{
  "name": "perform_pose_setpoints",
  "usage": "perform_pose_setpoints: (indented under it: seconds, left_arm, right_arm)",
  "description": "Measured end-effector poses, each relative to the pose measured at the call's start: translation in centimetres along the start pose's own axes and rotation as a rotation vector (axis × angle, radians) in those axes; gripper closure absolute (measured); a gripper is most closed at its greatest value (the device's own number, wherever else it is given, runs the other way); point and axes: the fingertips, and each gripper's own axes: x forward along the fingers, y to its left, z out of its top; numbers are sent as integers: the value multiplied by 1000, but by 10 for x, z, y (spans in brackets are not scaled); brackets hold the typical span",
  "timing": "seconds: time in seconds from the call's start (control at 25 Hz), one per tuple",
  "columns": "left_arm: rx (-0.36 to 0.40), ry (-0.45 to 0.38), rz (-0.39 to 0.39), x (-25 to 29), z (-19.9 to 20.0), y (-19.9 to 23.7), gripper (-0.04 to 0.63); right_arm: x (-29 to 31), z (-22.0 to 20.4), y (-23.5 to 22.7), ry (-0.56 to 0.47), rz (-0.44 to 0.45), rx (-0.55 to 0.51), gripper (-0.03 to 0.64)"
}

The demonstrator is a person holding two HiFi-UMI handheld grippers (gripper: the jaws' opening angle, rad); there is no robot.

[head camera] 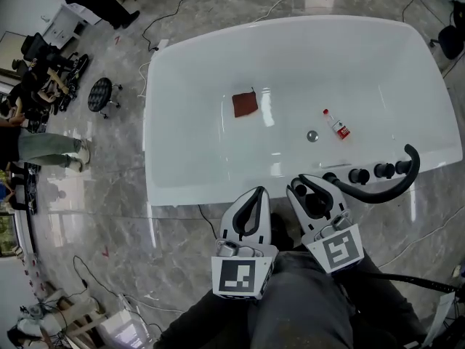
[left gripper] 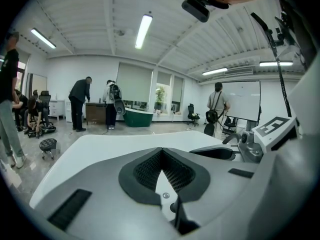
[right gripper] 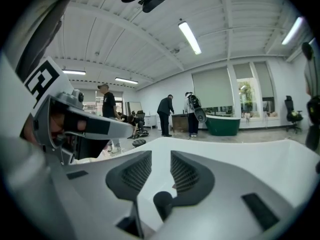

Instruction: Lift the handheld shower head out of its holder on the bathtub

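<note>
where the tub stands: white oval bathtub [head camera: 182,187] on the grey marbled floor [head camera: 109,224].
shower head: black curved handheld shower head [head camera: 381,192] lies along the bathtub's near rim, toward its right end, beside a row of black round knobs [head camera: 359,175].
left gripper [head camera: 256,193]: jaws closed tip to tip, empty, just outside the bathtub's near rim.
right gripper [head camera: 311,186]: jaws apart, nothing between them, over the bathtub's near rim, just beside the shower head; contact cannot be told.
inside the bathtub: brown-red square cloth [head camera: 245,105], small white bottle with red label [head camera: 336,124], round metal drain [head camera: 312,135].
</note>
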Motion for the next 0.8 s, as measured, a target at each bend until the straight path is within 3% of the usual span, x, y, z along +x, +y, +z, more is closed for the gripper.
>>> perform_pose_setpoints:
  seconds: [0.32,0.8]
  left_arm:
    - [4,31,-14,17,-36,5,592]
    - [1,48,-20,19,-45,8,592]
  right_arm:
    - [13,-45,-7,28,-30,33,505]
    - [14,-47,-4,9,-43,28,498]
